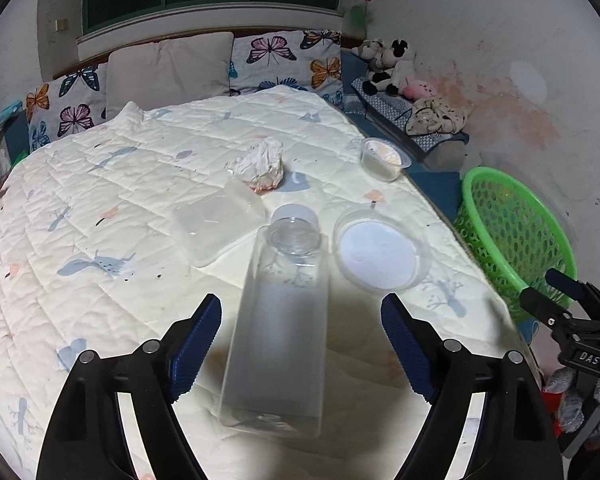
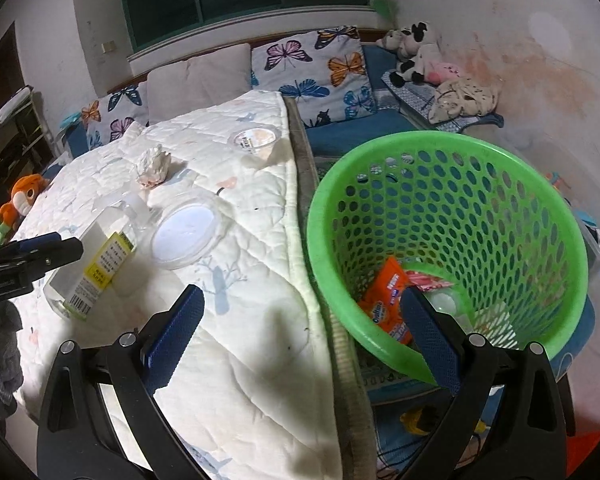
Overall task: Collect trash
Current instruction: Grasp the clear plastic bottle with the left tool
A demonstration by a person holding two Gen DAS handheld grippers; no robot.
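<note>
A clear plastic bottle point(image 1: 278, 320) with a white cap lies on the quilted bed cover point(image 1: 100, 208), its cap pointing away from me. My left gripper point(image 1: 302, 304) is open, and the bottle lies between its blue pads with a gap on each side. In the right wrist view the bottle point(image 2: 96, 264) shows a yellow label. My right gripper point(image 2: 302, 294) hangs open and empty over the bed edge, beside the green mesh basket point(image 2: 420, 138). An orange snack packet point(image 2: 384, 296) and other wrappers lie in the basket.
On the cover lie a crumpled tissue point(image 1: 258, 164), a clear square tub point(image 1: 216, 224), a round clear lid point(image 1: 380, 254) and a small plastic cup point(image 1: 382, 158). Butterfly pillows point(image 1: 284, 60) and plush toys point(image 1: 392, 64) line the headboard and wall. The basket point(image 1: 512, 240) stands off the bed's right edge.
</note>
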